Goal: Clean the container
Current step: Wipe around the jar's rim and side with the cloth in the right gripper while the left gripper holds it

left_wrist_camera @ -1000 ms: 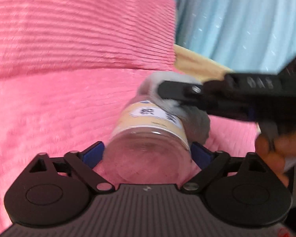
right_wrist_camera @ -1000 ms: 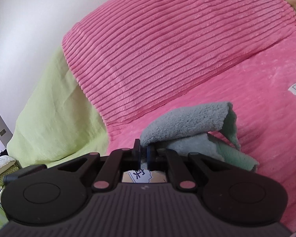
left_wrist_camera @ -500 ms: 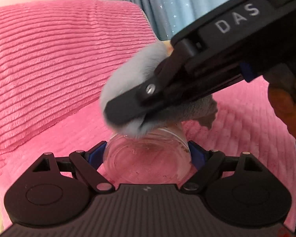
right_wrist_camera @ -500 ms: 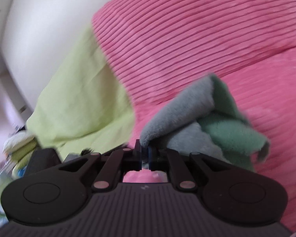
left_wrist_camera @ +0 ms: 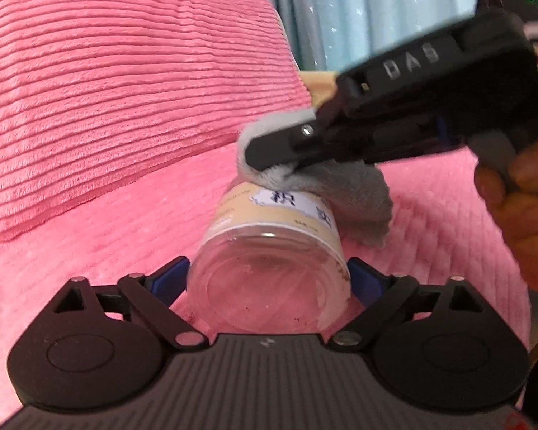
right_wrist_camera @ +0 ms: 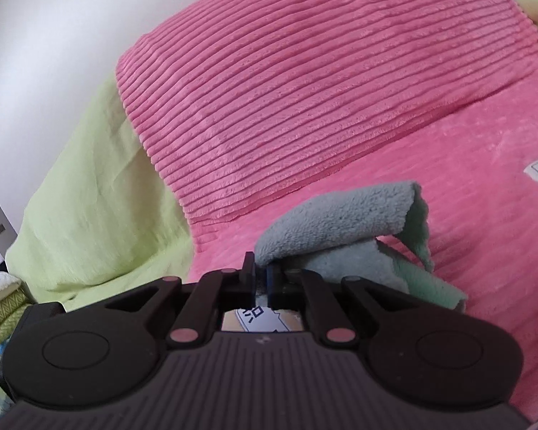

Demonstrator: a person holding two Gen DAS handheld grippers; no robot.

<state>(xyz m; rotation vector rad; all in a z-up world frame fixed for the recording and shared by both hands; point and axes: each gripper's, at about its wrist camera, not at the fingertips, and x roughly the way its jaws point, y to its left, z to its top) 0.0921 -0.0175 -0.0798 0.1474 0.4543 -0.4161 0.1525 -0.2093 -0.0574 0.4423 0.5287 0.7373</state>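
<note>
Between the left gripper's [left_wrist_camera: 269, 279] opening jaws, over the pink bedding [left_wrist_camera: 100, 225], the jar [left_wrist_camera: 272, 268] lies base-first, its long axis running away under the cloth [left_wrist_camera: 355, 197]; below the right gripper [right_wrist_camera: 261, 279], clenched on that cloth [right_wrist_camera: 340, 229], its label shows.

left gripper [left_wrist_camera: 269, 279] | black, blue pads | right gripper [left_wrist_camera: 265, 165] (white "das" lettering)

Home bedroom or lounge: pink ribbed cushion [right_wrist_camera: 305, 82], pink plush cover [left_wrist_camera: 100, 236], lime-green sheet [right_wrist_camera: 89, 197], pale blue curtain [left_wrist_camera: 376, 10], white wall [right_wrist_camera: 53, 36].
</note>
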